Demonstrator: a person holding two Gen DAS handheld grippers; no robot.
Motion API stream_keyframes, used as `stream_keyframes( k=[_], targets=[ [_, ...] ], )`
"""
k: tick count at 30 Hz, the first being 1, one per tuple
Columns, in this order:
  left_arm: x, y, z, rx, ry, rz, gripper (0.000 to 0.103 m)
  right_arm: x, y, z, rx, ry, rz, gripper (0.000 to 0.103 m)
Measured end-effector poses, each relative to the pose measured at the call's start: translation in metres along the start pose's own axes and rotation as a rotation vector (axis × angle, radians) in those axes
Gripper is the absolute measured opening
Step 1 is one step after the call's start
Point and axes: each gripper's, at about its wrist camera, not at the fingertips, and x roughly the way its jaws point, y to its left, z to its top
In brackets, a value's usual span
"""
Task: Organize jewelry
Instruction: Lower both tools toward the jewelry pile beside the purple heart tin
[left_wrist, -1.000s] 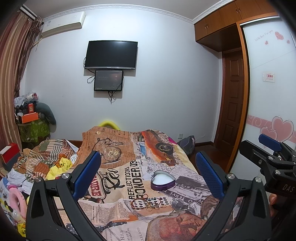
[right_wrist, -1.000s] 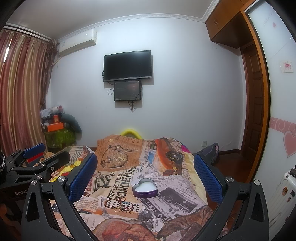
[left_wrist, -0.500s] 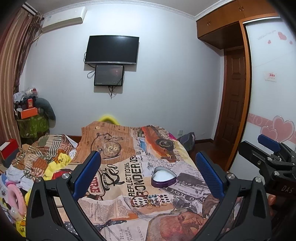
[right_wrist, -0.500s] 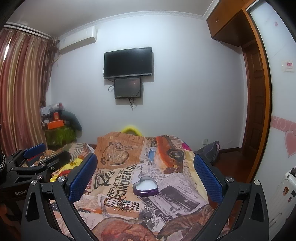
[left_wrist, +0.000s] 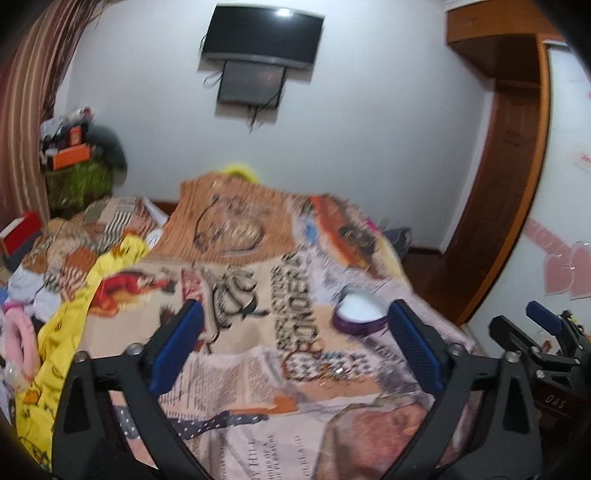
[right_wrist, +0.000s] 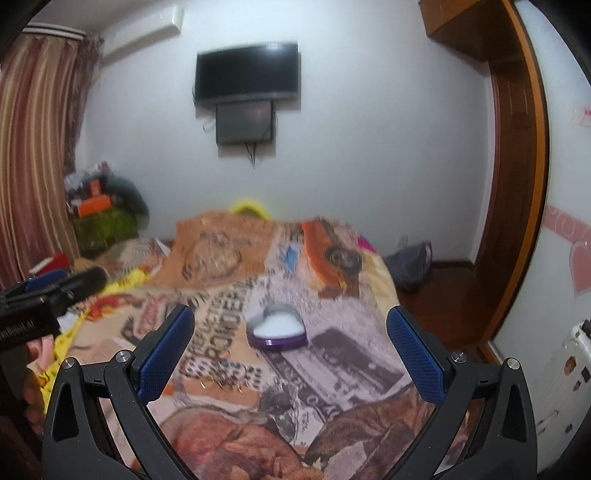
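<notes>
A purple heart-shaped box (left_wrist: 357, 314) with a white inside lies open on the printed bedspread (left_wrist: 236, 373); it also shows in the right wrist view (right_wrist: 277, 330). A cluster of small rings and a beaded bracelet (left_wrist: 325, 367) lies just in front of it, seen too in the right wrist view (right_wrist: 221, 374). My left gripper (left_wrist: 293, 345) is open and empty above the bed, over the jewelry. My right gripper (right_wrist: 290, 350) is open and empty, also above the bed. Both views are blurred.
A pile of clothes with a yellow cloth (left_wrist: 74, 325) lies at the bed's left side. A wooden door and wardrobe (left_wrist: 495, 206) stand at the right. A TV (right_wrist: 246, 75) hangs on the far wall. A bag (right_wrist: 410, 266) sits on the floor.
Both grippers have tilted down and moved forward over the bed, so the box and jewelry appear larger and nearer. Both stay open and empty.
</notes>
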Motion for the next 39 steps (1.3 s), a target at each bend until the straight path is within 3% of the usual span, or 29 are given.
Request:
stream_keyframes(
  k=[4, 9, 13, 19, 23, 29, 39],
  targets=[
    [0.028, 0.008, -0.012, 0.0, 0.084, 0.031, 0.089, 0.024, -0.006, -0.012, 0.028, 0.101, 0.005, 0.103],
    [0.063, 0.018, -0.028, -0.02, 0.194, 0.045, 0.073, 0.052, -0.012, -0.026, 0.024, 0.184, -0.005, 0.103],
    [0.091, 0.023, -0.044, -0.028, 0.289, 0.03, 0.071, 0.068, -0.014, -0.037, 0.021, 0.238, 0.006, 0.102],
    [0.116, 0.019, -0.061, -0.007, 0.384, -0.002, 0.054, 0.097, -0.017, -0.052, 0.021, 0.317, 0.043, 0.088],
    [0.127, 0.012, -0.066, 0.018, 0.425, -0.025, 0.038, 0.11, -0.017, -0.06, 0.016, 0.355, 0.076, 0.078],
    [0.134, 0.004, -0.063, 0.044, 0.422, -0.046, 0.026, 0.124, -0.015, -0.068, -0.013, 0.403, 0.126, 0.057],
    [0.15, 0.011, -0.067, -0.006, 0.451, -0.078, 0.019, 0.147, -0.016, -0.064, -0.005, 0.439, 0.201, 0.039]
  ],
)
